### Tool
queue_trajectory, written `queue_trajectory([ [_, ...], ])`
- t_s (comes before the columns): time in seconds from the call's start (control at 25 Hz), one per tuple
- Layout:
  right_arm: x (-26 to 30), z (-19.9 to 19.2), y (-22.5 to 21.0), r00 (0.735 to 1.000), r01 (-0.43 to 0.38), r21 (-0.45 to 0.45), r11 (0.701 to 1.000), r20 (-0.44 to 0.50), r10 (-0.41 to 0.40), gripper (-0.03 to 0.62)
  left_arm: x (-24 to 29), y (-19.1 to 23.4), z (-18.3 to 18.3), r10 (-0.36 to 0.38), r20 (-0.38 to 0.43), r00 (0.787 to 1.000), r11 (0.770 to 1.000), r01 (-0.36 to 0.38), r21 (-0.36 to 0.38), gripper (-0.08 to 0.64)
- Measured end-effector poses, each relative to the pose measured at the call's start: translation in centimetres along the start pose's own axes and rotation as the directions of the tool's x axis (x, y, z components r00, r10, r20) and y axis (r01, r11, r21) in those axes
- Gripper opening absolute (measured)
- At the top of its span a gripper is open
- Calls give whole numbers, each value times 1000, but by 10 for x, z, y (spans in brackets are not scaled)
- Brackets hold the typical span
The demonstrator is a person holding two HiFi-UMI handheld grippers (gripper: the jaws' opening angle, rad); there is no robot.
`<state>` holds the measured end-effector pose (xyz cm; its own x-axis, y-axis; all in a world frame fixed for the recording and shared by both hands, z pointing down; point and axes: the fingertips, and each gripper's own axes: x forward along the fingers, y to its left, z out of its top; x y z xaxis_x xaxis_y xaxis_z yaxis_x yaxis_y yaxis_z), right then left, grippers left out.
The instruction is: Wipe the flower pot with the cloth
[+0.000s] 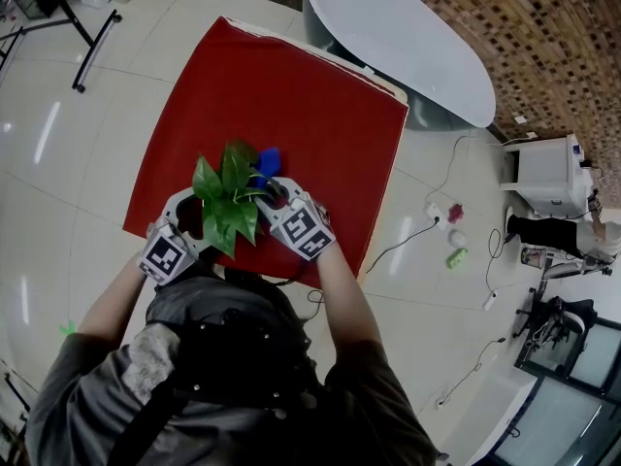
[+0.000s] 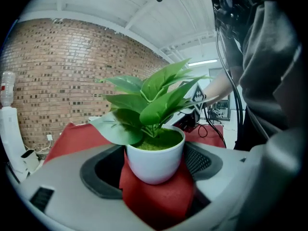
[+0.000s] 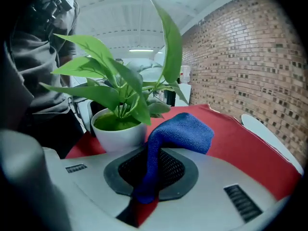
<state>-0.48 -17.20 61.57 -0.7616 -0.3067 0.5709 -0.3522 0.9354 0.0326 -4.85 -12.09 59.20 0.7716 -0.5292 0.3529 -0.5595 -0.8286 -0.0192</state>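
A: Item one: left gripper (image 1: 184,223), jaws closed on the white flower pot (image 2: 155,160), a pad on each side. The pot is near the 6 o'clock edge of the red counter (image 1: 291,95).
B: Item two?
A: Right gripper (image 1: 281,202), jaws pinching the blue cloth (image 3: 180,131). Its free end flops toward 12 o'clock, with the pot just beside it at 10.
B: Handling note?
A: Probably best to steady the pot, press the loose fold flat on the wall, and sweep round below the leaves (image 1: 228,197).
B: View differences?
A: The head view hides the pot under foliage, while the left gripper view shows its wall. Only the right gripper view shows the pinch. Whether cloth touches pot: cannot tell.
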Motion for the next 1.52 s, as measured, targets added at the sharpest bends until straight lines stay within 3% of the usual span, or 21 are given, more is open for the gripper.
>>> queue_trajectory([
  [0.12,6,2,4,999,-48,-52,998,-16,47,69,1,1,-2,-3,-5,1000,1000,3,16,426],
  [0.36,-11,1,20,997,-80,-39,996,4,80,69,5,3,-4,-24,-14,1000,999,25,46,426],
  [1.0,-24,-3,107,996,-42,193,980,87,26,69,4,-1,-7,24,9,1000,1000,-25,14,430],
  [1.16,-29,-2,108,994,33,236,971,93,-56,69,3,-2,-8,29,-10,1000,999,-29,37,431],
  [1.32,-50,-3,96,979,142,305,942,98,-179,69,-5,-1,-9,68,-23,997,996,-66,62,436],
  [1.4,-63,-6,89,963,205,350,914,97,-252,69,-16,1,-11,89,-23,996,995,-87,54,436],
  [1.52,-89,-13,80,918,299,448,843,105,-381,69,-42,2,-18,123,-29,992,992,-124,-5,436],
])
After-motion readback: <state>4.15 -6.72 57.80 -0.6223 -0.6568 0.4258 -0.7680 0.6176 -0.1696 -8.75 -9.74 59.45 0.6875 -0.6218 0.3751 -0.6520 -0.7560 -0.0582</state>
